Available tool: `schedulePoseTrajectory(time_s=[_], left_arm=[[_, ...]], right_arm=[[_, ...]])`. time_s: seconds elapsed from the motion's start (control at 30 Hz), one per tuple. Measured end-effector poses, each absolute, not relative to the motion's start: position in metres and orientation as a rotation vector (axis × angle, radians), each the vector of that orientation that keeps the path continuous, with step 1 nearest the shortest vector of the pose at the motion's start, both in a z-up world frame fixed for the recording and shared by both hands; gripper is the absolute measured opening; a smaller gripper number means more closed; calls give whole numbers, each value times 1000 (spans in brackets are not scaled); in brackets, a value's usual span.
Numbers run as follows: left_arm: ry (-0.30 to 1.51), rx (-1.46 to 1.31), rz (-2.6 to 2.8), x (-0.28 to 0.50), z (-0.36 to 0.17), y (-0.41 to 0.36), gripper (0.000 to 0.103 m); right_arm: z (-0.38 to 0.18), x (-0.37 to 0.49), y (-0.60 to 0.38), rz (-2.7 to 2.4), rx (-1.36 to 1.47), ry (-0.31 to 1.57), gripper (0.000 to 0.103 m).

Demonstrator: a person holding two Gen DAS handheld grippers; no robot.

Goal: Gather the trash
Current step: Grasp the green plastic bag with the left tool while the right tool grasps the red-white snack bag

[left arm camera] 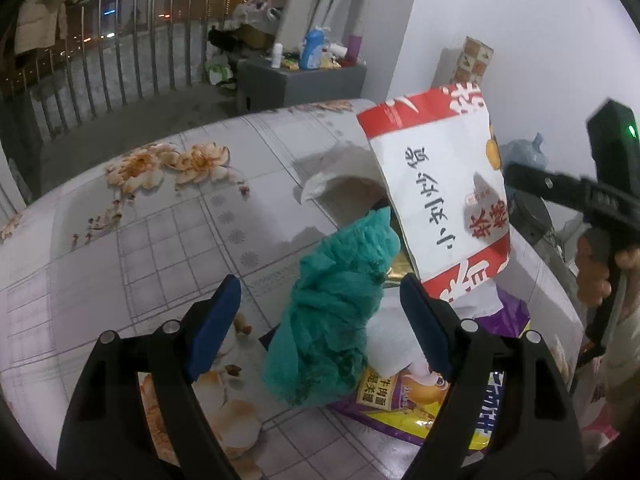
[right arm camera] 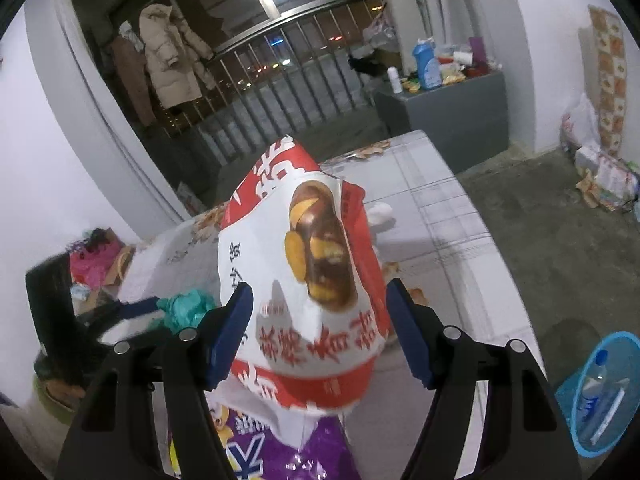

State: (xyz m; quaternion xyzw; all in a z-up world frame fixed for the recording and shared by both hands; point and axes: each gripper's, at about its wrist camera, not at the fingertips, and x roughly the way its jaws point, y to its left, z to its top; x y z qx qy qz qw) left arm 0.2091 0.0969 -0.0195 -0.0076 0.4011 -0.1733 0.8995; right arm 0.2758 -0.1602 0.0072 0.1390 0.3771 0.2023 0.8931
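A crumpled teal plastic bag (left arm camera: 332, 312) stands on the flowered tablecloth (left arm camera: 160, 240) between the blue pads of my left gripper (left arm camera: 320, 320), which is open; neither pad presses on it. Beside it lie a white tissue (left arm camera: 392, 344) and a purple-and-yellow snack packet (left arm camera: 400, 412). A red-and-white paper chestnut bag (right arm camera: 304, 280) rises over the packet (right arm camera: 256, 452). My right gripper (right arm camera: 320, 332) is shut on this bag, with both pads against its sides. The teal bag (right arm camera: 188, 304) shows to its left.
The table's right edge (right arm camera: 472, 248) drops to a concrete floor. A blue basket (right arm camera: 604, 392) holding a bottle stands there. A grey cabinet (right arm camera: 452, 120) with bottles stands beyond the table, by the balcony railing (left arm camera: 120, 60). A white wad (right arm camera: 380, 212) lies further back. Litter (right arm camera: 604, 176) lies by the wall.
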Motion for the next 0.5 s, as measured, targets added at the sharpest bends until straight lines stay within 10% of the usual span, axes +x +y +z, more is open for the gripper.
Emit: schedulePoseTrajectory(time_s=[0.5], left_arm=[[858, -55, -353, 209, -28, 98, 47]], right_arm=[[4, 287, -168, 475, 342, 812, 36]])
